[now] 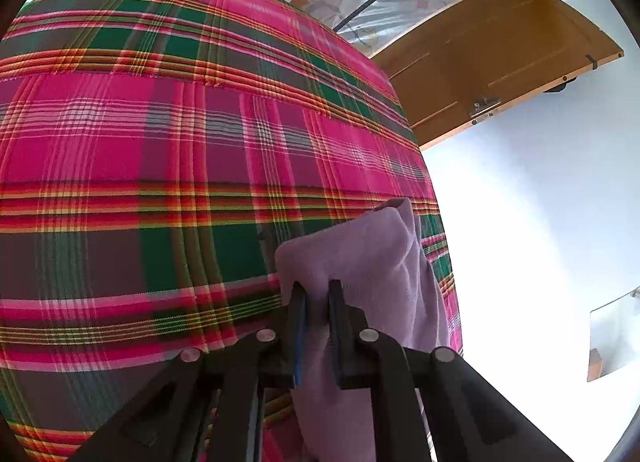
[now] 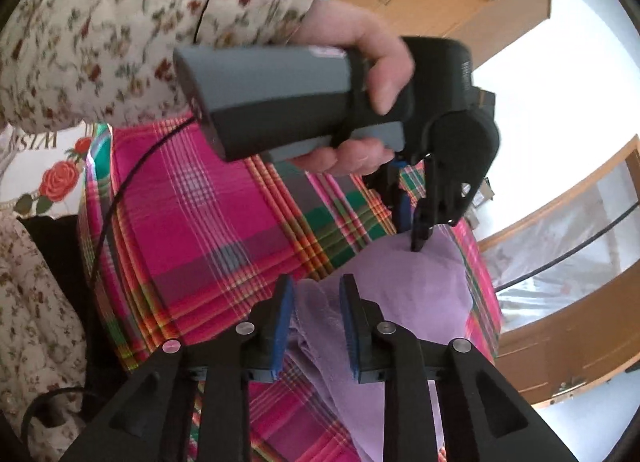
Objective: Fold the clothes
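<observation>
So both grippers have hold of the lilac garment, which sits right at the edge of the plaid-covered bed, on the side facing the wooden door. The left gripper is pinched on a bunched fold of it, with cloth pushed up between the fingers. The right gripper has fabric between its blue pads, but there's a visible gap there, so I honestly can't say if it's actually clamping. From the right wrist view you can see the person's left hand wrapped around the other gripper's handle.
</observation>
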The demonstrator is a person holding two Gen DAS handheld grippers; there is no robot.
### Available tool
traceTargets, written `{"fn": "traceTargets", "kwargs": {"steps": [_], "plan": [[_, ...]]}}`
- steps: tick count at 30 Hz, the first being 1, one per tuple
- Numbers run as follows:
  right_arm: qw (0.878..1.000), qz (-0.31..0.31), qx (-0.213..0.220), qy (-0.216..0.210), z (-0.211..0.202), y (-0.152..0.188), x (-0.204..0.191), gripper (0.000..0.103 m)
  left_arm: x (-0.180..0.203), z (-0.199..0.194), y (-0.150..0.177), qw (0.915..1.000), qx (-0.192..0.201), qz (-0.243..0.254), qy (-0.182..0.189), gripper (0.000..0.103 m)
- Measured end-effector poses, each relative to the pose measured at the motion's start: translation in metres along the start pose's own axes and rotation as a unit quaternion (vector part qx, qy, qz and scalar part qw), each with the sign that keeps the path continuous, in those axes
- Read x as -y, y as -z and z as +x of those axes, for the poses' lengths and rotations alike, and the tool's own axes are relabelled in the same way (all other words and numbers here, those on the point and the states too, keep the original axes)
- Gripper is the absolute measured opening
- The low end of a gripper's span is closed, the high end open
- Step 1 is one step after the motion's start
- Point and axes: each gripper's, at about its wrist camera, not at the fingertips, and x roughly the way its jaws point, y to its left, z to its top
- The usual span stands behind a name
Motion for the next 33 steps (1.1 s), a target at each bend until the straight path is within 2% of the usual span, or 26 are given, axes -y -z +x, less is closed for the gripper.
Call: {"fn": "traceTargets", "kwargs": {"steps": [3,6,8,15,17,18,20,21,22,27,30,33], "plan": [[1.000,-0.012,-0.014,-0.011,0.004,0.000,-0.001,0.024,0.001,-0.002,0.000,1.0000,0.000,0.003,-0.003,0.011],[0.999,-0.021,-0.027,-0.010,0.007,0.000,-0.002,0.011,0.001,-0.001,-0.002,1.0000,-0.004,0.001,-0.002,0.011],[0.999,-0.027,-0.036,-0.010,0.008,0.001,-0.003,0.007,-0.001,0.000,-0.002,1.0000,-0.006,-0.001,-0.002,0.011],[0.999,-0.013,-0.035,-0.018,0.001,0.008,-0.003,0.006,-0.006,0.004,-0.004,0.9999,-0.012,-0.007,-0.002,0.011],[0.999,-0.008,-0.033,-0.032,-0.003,0.008,-0.006,0.005,-0.007,0.005,-0.004,0.9999,-0.010,-0.007,-0.004,0.011],[0.999,-0.006,-0.031,-0.040,-0.005,0.008,-0.008,0.000,-0.008,0.006,-0.005,0.9999,-0.009,-0.009,-0.005,0.011],[0.996,-0.011,-0.028,-0.080,-0.012,0.009,-0.016,0.000,-0.009,0.008,-0.005,0.9999,-0.009,-0.011,-0.004,0.011],[0.997,-0.019,-0.023,-0.073,-0.016,0.009,-0.020,0.000,-0.008,0.008,-0.005,0.9999,-0.007,-0.008,-0.006,0.011],[0.998,-0.011,-0.019,-0.060,-0.018,0.013,-0.016,0.000,-0.008,0.008,-0.004,0.9999,-0.005,-0.006,-0.008,0.011],[0.993,0.102,-0.006,-0.052,-0.025,0.050,0.036,0.000,-0.011,0.004,-0.002,0.9999,-0.002,-0.009,-0.004,0.014],[0.984,0.170,0.001,-0.047,-0.028,0.073,0.066,0.003,-0.013,-0.004,0.002,1.0000,0.005,-0.005,-0.004,0.016],[0.971,0.236,0.008,-0.042,-0.032,0.095,0.097,0.009,-0.013,-0.012,0.008,1.0000,0.008,0.001,0.001,0.025]]}}
